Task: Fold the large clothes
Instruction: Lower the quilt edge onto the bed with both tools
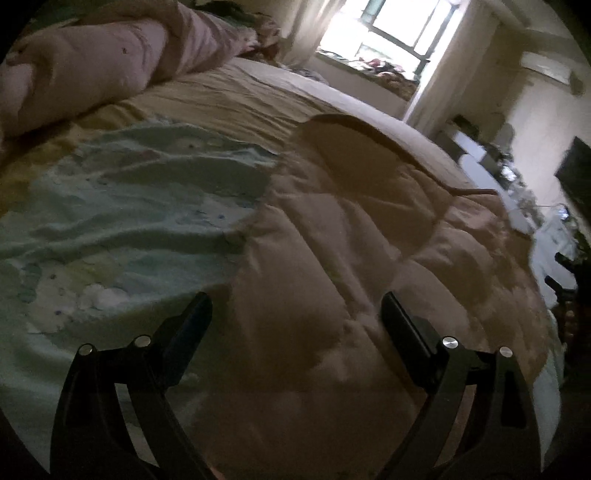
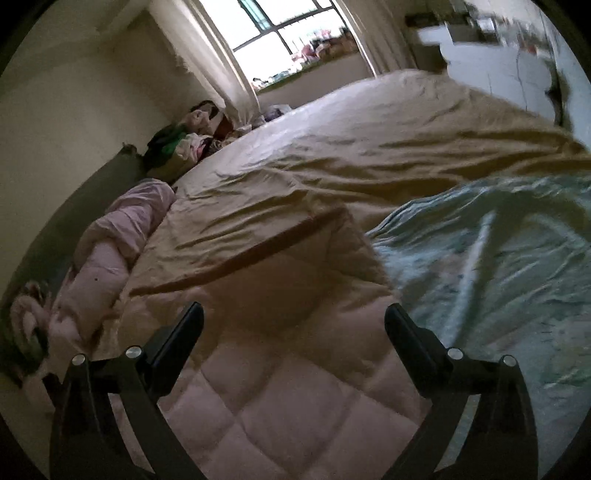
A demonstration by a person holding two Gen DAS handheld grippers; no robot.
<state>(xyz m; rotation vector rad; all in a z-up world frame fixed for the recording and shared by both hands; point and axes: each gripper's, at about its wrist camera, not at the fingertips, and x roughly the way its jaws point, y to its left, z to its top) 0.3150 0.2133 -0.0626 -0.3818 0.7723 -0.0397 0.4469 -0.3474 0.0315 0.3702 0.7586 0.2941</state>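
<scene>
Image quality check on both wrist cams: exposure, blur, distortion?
Left wrist: window blown out, quilted pink garment and left gripper dim and backlit, soft motion blur, heavy fisheye curve. Right wrist: window also clipped, blur smears the teal sheet, right gripper fingers in shadow.

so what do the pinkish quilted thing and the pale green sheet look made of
Quilted garment: looks like padded woven fabric, matte, going by its puffy stitched squares; the filling can't be seen. Green sheet: thin printed cloth, probably cotton-like, lying in fine wrinkles with a faint sheen.
</scene>
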